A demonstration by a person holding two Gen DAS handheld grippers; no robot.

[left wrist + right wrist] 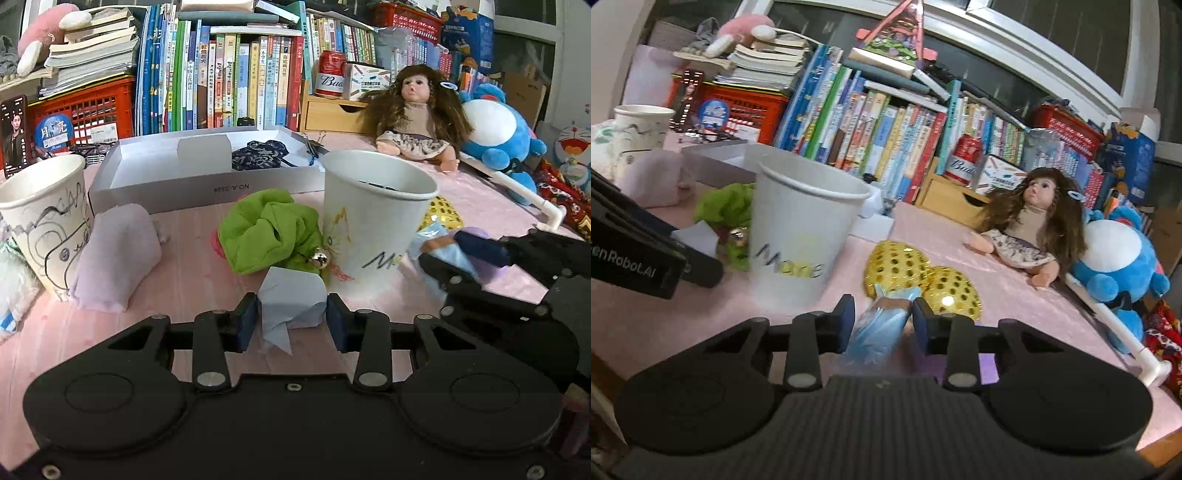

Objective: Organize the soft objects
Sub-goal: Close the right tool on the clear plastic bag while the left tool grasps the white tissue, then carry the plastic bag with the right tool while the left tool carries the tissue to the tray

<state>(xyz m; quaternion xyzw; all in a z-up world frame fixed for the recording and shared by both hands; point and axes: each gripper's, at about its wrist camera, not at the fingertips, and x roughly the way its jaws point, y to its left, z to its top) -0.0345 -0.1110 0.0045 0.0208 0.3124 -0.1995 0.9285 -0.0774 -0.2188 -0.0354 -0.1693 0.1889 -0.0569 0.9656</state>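
My left gripper (291,319) is shut on a pale blue folded cloth (291,299), low over the pink table, just in front of a green scrunchie (269,232) with a small bell. A white paper cup (373,218) stands right of the scrunchie. My right gripper (882,317) is shut on a light blue soft item (882,321), close to the same cup (801,236) and in front of a gold sequined piece (905,269). The right gripper also shows in the left wrist view (465,254). A lilac cloth (118,254) leans against a second cup (48,221).
A grey open box (195,184) holding a dark patterned pouch (258,155) lies behind the scrunchie. A doll (417,118) and a blue plush (495,129) sit at the right. Books and red crates line the back. A white tube (524,192) lies at the right.
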